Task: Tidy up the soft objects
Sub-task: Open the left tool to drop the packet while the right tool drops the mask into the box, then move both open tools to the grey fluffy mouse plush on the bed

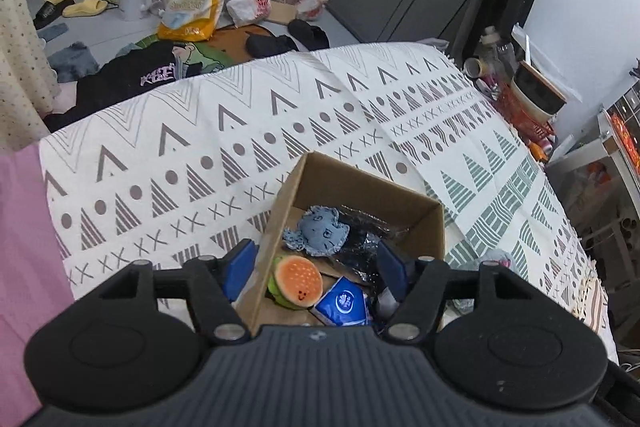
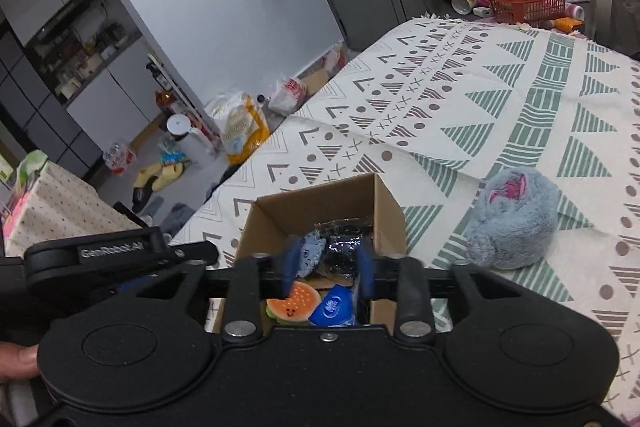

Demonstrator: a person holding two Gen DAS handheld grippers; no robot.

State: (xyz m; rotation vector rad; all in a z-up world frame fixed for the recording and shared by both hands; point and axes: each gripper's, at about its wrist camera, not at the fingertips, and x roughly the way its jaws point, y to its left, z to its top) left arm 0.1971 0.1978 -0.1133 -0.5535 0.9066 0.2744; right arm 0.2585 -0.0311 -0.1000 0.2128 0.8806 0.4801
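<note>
Cardboard tells most of the story: our box (image 1: 362, 195) sits on the patterned cloth of the table (image 1: 200, 147), open at the top, and already holds a blue-grey stuffed doll (image 1: 320, 231), a burger-shaped plush (image 1: 298, 285), a blue tissue pack (image 1: 344, 303) and some crinkly dark wrapping (image 1: 368, 227). So we judge the sorting well along — several soft things are in. What we can see left is the fluffy grey plush (image 2: 516, 223), lying on the cloth just to the right of the box and apart from it. Our left claw (image 1: 316, 269) hangs over the near end of the box, spread wide and empty, one finger outside the left wall. Our right claw (image 2: 328, 267) hovers over the same box, moderately parted, nothing between its fingers. By our reckoning the grey plush is the next thing to fetch — the right claw is the nearer one. Whether more soft things wait outside these views we cannot tell.
</note>
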